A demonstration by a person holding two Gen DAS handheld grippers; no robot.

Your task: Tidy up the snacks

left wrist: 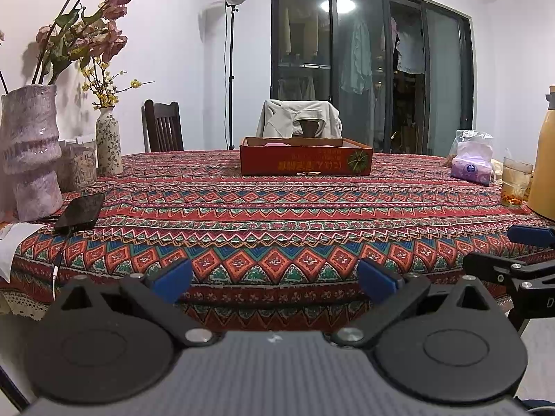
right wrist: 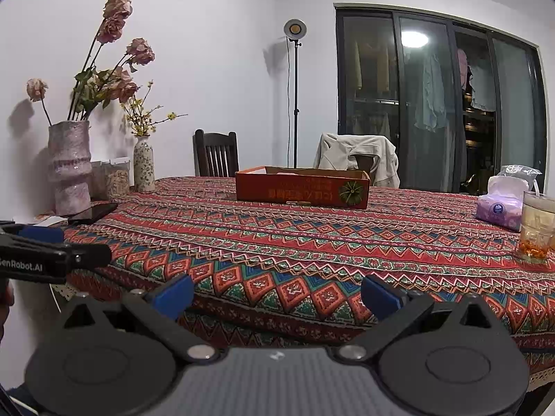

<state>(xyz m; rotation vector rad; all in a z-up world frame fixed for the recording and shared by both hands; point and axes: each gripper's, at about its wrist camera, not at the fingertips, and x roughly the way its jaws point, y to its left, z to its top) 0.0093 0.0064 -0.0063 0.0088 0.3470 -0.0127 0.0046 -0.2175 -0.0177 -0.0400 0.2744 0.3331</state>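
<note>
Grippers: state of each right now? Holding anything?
Left gripper: open, jaws wide apart, holding nothing, at the near edge of the table.
Right gripper: open, jaws wide apart, holding nothing.

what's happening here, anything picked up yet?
Nothing yet. Both handheld grippers hang at the near edge of the table, left gripper and right gripper, fingers apart and holding nothing. The red cardboard box sits across the patterned tablecloth, out beyond both; something pink shows inside, too hidden to identify. A tissue pack and a glass stand on the right, a phone on the left.
</note>
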